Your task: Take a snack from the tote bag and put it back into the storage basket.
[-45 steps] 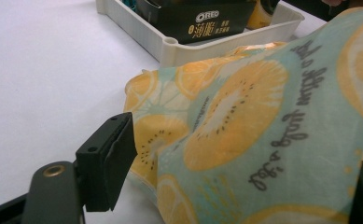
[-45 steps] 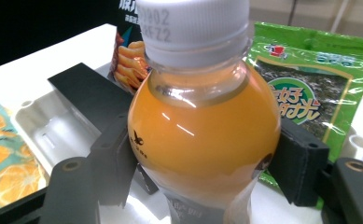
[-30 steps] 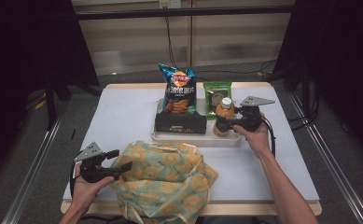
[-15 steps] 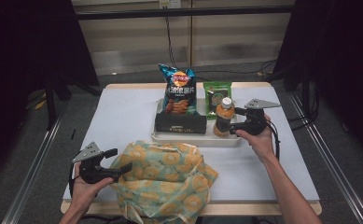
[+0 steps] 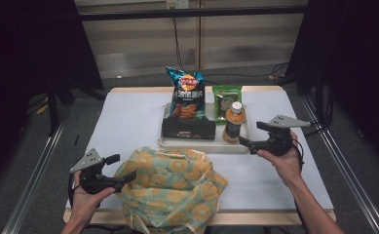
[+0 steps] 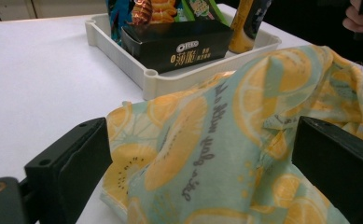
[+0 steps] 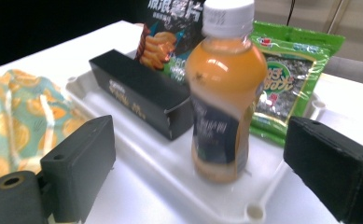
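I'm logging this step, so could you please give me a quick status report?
Left gripper open at printed bag. Right gripper open, facing orange bottle upright in tray. Nothing between.

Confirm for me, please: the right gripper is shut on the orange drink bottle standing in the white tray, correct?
Not quite. The right gripper is open, jaws spread either side of the orange drink bottle without touching it, as the right gripper view shows. The bottle does stand in the white tray.

The white table [image 5: 128, 122] is evenly and brightly lit against dark surroundings. The bottle [image 7: 226, 93] looks blurred, with glare on its shoulder; the high view is soft.
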